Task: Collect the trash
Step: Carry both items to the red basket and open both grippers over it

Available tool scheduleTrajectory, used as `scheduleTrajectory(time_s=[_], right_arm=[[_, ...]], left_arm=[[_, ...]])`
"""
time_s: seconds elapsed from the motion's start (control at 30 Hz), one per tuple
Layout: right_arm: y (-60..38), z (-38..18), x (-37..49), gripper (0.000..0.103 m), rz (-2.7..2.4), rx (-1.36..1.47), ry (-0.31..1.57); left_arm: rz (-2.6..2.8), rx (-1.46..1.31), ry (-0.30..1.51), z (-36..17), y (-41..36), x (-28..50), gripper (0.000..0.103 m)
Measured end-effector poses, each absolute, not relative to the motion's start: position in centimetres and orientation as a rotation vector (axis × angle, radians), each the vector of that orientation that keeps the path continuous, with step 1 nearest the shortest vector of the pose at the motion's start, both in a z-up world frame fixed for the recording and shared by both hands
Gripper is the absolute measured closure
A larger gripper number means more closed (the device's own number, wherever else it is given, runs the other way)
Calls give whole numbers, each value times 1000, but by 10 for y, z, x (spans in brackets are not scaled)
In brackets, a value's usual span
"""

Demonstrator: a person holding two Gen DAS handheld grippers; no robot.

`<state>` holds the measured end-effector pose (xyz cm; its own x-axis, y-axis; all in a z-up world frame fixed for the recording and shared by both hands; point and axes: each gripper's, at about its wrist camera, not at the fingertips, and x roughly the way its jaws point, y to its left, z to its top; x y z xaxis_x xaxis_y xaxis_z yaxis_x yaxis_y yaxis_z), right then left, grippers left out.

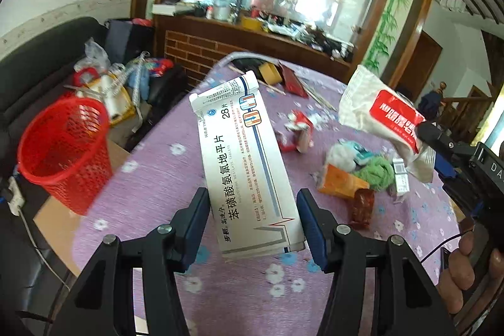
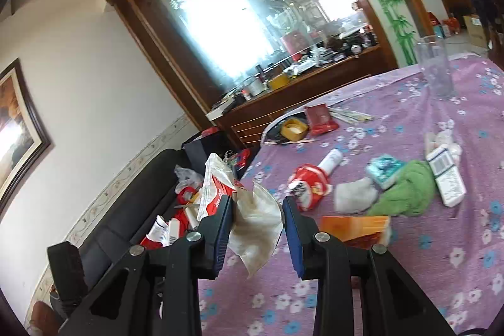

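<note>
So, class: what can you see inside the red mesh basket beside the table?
The red mesh basket shows only its own red mesh walls inside; no trash is visible. Its near rim covers the bottom, so that part stays unseen.

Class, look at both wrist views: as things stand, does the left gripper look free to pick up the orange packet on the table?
Probably not yet. The left gripper already holds the white medicine box between its fingers, so nothing else fits. The orange packet itself lies uncovered on the table, ahead and to the right.

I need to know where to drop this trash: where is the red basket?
In the left wrist view, the red basket stands at the left, off the purple table's left edge, before the cluttered black sofa.
</note>
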<state>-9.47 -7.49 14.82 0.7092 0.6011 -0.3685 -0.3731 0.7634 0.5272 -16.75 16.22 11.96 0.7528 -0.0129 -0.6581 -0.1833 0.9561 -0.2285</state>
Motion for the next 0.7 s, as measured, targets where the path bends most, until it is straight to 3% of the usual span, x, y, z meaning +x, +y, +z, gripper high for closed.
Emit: scheduleTrajectory(time_s=[0.33,0.7], right_arm=[[-5,161,-93,68,682,370,564],[116,147,-68,68,863,346,670]], left_arm=[[224,-294,636,137,211,-179,45],[431,-361,584,142,334,-197,45]])
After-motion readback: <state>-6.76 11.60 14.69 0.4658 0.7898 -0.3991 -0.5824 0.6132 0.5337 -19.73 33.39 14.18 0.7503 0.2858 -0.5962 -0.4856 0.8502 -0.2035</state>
